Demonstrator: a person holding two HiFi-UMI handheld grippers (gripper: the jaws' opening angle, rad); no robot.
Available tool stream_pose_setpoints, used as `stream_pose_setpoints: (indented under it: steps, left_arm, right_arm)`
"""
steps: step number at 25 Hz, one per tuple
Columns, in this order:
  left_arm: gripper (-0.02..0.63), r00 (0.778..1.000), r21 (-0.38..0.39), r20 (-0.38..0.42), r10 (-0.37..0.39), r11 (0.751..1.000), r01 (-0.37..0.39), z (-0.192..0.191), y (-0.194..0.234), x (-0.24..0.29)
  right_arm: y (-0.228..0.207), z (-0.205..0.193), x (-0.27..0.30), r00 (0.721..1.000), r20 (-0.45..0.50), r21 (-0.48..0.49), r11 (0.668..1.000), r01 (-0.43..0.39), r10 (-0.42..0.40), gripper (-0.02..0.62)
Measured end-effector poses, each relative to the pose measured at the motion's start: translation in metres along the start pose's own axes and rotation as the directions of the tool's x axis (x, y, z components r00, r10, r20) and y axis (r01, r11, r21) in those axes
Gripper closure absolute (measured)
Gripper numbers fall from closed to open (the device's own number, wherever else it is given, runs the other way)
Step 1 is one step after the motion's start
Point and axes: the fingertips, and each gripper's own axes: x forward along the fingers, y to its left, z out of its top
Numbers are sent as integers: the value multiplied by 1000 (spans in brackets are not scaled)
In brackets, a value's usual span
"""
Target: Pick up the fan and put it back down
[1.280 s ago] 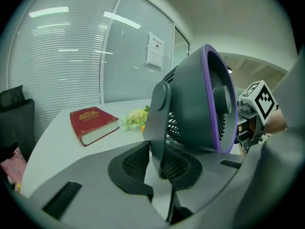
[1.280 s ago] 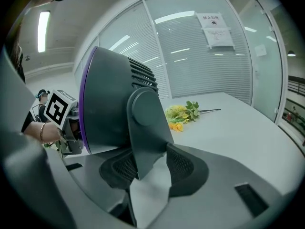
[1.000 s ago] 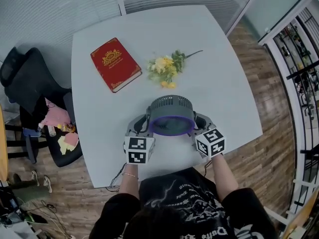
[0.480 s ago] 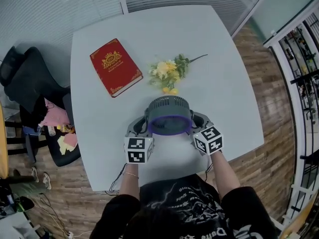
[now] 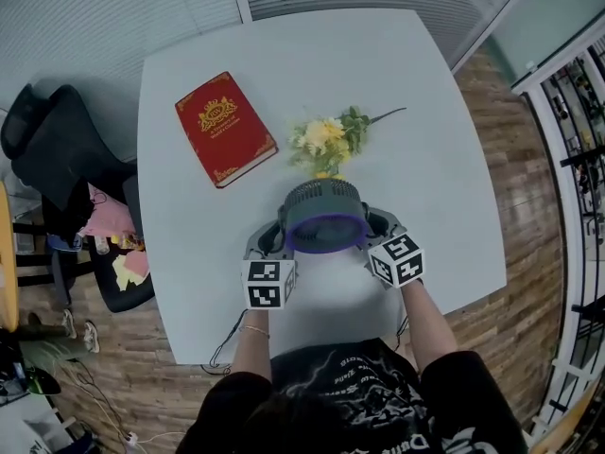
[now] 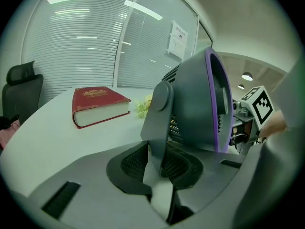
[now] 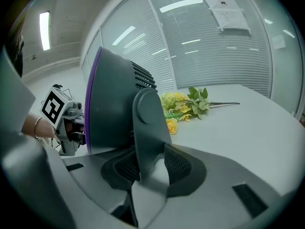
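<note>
**Head view:** The fan (image 5: 324, 218) is between my two grippers, over the near half of the tabletop (image 5: 435, 93). It is just short of the flowers (image 5: 331, 138), and the red book (image 5: 224, 128) lies well off to the left. The left gripper (image 5: 267, 241) and right gripper (image 5: 383, 227) flank it, one on each side. I cannot tell from here whether its foot touches the tabletop.

**Left gripper view:** The jaws are narrow, with the pads clamped on the fan (image 6: 195, 104) at its thin side arm.

**Right gripper view:** The jaws have just been closing. The fan's (image 7: 114, 104) other side arm is between them, and the pads are pressing on it.

**Risks, my judgement:**
- Both grips sit on slim arms below a bulky head. If my hands go uneven, the fan could twist or pivot forward into the flowers.
- If a pad slips on the smooth plastic, that side would drop.
- If I let go before the foot is flat, it may rock or topple.
</note>
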Motion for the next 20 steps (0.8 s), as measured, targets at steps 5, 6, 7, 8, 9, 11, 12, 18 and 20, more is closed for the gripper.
stream_pose_setpoints:
  steps: [5, 6, 7, 8, 9, 11, 12, 18, 20]
  left_arm:
    - [528, 1000, -16, 6, 1, 1000, -1, 1, 5, 8]
    - [528, 1000, -17, 9, 1, 1000, -1, 2, 6, 10]
    - [528, 1000, -19, 13, 2, 1000, -2, 3, 7, 11]
    - [528, 1000, -20, 18, 4, 1000, -4, 3, 7, 12]
    - [528, 1000, -21, 22, 8, 1000, -8, 4, 8, 13]
    - [528, 999, -30, 27, 18, 999, -17, 3, 9, 14]
    - [528, 999, -34, 28, 21, 999, -20, 2, 10, 15]
    - [529, 999, -23, 30, 25, 999, -24, 2, 9, 14]
    - [528, 999, -20, 29, 24, 1000, -23, 3, 9, 15]
  right_arm:
    - [-8, 8, 9, 1000, 16, -2, 1000, -12, 12, 460]
    - [-9, 9, 10, 1000, 19, -5, 1000, -12, 13, 460]
    - [-10, 10, 11, 1000, 21, -8, 1000, -14, 14, 460]
    - [-10, 11, 12, 1000, 23, -11, 1000, -15, 16, 460]
    - [-11, 12, 13, 1000, 24, -14, 1000, -17, 17, 460]
    - [-12, 13, 15, 999, 25, -24, 999, -22, 22, 459]
    - [-12, 13, 16, 999, 26, -28, 999, -25, 25, 459]
    - [-13, 13, 15, 999, 32, -36, 999, -18, 19, 457]
    - [-13, 13, 15, 999, 34, -35, 999, -12, 13, 456]
